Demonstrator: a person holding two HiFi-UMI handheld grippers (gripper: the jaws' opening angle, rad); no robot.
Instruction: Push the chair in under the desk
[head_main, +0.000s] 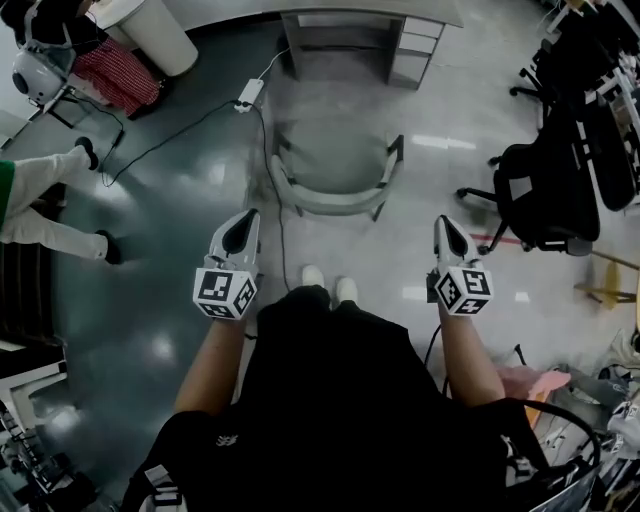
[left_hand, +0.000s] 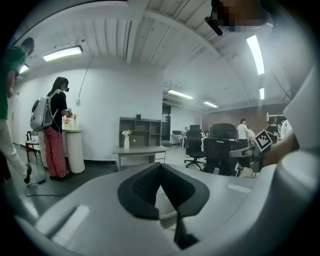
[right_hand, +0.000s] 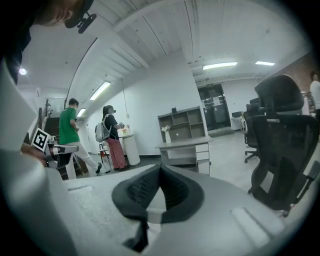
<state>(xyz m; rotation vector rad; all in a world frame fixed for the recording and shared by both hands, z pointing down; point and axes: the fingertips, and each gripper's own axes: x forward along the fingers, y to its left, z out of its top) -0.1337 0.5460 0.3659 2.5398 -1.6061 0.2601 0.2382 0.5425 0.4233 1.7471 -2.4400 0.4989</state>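
The grey chair with two armrests stands on the floor, its seat out in front of the grey desk at the top of the head view. My left gripper hovers just short of the chair's back on the left, shut and empty. On the right my right gripper is level with it, also shut with nothing in it. Neither touches the chair. In the left gripper view the desk shows beyond the left gripper; the right gripper view has the desk past the right gripper. Both gripper bodies hide the chair there.
A white power strip and its cable lie on the floor left of the chair. Black office chairs stand at the right. A white round pedestal and a person in red trousers are at the back left; another person's legs are at the left edge.
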